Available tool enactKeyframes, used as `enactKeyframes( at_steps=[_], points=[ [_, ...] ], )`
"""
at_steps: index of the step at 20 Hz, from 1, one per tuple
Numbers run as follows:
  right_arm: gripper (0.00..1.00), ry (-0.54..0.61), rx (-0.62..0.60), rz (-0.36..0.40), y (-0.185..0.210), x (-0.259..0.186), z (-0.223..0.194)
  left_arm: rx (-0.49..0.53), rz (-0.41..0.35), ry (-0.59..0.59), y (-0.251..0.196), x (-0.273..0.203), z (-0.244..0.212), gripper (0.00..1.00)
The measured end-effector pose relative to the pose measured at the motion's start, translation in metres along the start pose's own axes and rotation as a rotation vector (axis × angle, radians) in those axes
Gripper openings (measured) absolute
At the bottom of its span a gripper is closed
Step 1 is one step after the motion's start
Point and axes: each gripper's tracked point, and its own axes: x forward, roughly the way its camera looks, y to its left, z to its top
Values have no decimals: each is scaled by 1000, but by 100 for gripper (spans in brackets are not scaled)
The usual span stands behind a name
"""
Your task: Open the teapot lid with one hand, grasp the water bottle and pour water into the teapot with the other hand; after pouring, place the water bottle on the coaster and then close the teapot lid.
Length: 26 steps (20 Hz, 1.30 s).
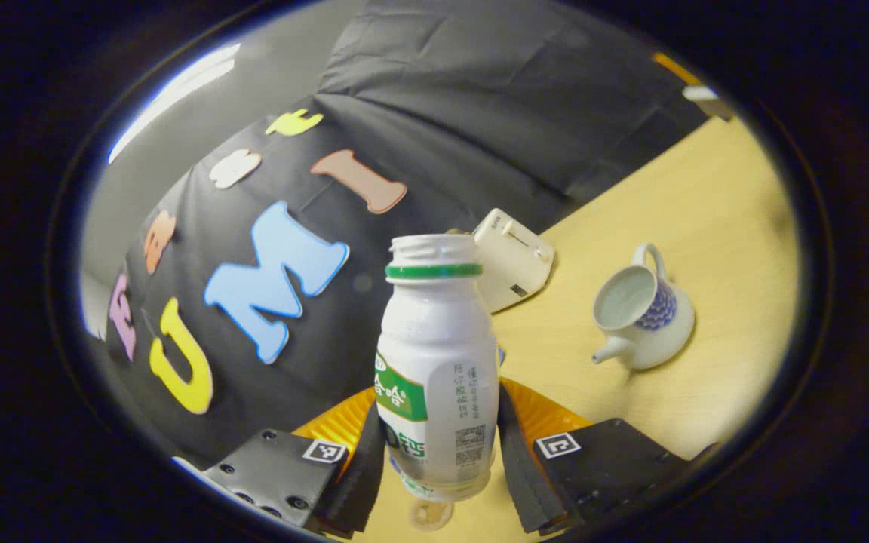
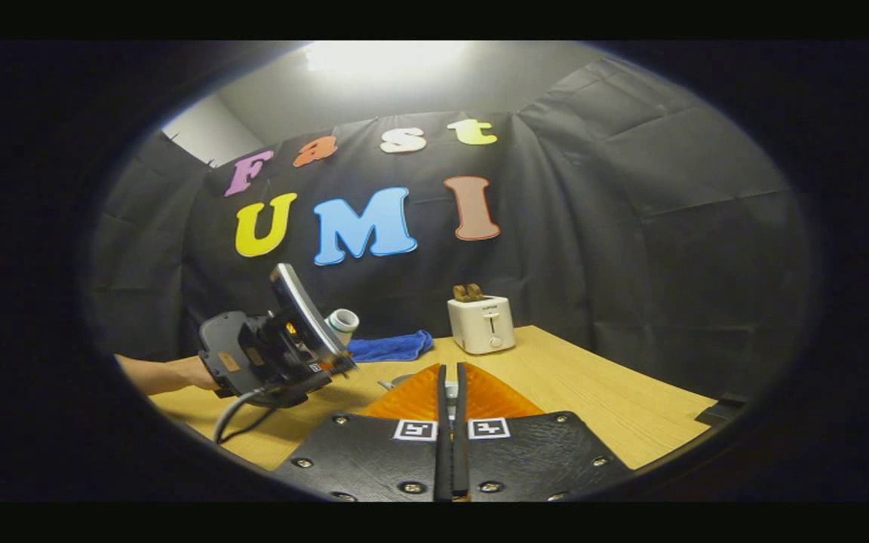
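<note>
Just one water bottle (image 1: 438, 369), one teapot (image 1: 642, 311), lidless

The white water bottle (image 1: 438, 369), green-ringed neck and uncapped, sits clamped between the left hand-held gripper's fingers. The white-and-blue teapot (image 1: 642, 309) stands lidless on the counter (image 1: 713, 249).
</note>
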Motion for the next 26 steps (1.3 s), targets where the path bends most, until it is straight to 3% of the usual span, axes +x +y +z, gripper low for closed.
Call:
enactKeyframes(
  at_steps=[1, 2, 3, 4, 5, 7, 10, 11, 12, 14, 22, 24, 25, 26],
  points=[
    [1, 6, -18, 16, 5, 8, 0, -117, -3, -9, 7, -6, -2, 76],
    [1, 16, -27, 35, 11, 17, -1, -218, 6, -33, 19, -12, 0, 82],
    [17, 27, -32, 53, 18, 27, -3, -311, 2, -51, 27, -18, 0, 82],
    [17, 31, -47, 63, 24, 37, -3, -407, -10, -69, 34, -22, -1, 82],
    [0, 37, -58, 77, 30, 47, -4, -496, -28, -78, 39, -26, -7, 82],
    [1, 65, -69, 97, 41, 68, -13, -608, -37, -63, 51, -33, -24, 80],
    [1, 52, -150, 62, 47, 96, -10, -674, -17, -73, 74, -42, -43, 78],
    [17, 47, -179, 54, 48, 105, -11, -711, -21, -76, 77, -42, -47, 75],
    [1, 52, -192, 56, 53, 115, -14, -739, -30, -64, 79, -42, -52, 72],
    [1, 70, -166, 64, 57, 128, -20, -738, -2, -50, 86, -40, -62, 81],
    [1, 129, -132, 45, 53, 156, -41, -764, 47, -39, 104, -44, -76, 81],
    [1, 140, -129, 50, 54, 157, -46, -771, 54, -35, 108, -43, -80, 76],
    [1, 140, -127, 49, 54, 157, -46, -773, 59, -33, 108, -42, -81, 82],
    [0, 143, -118, 51, 55, 157, -47, -774, 62, -30, 109, -43, -82, 76]
  ],
)
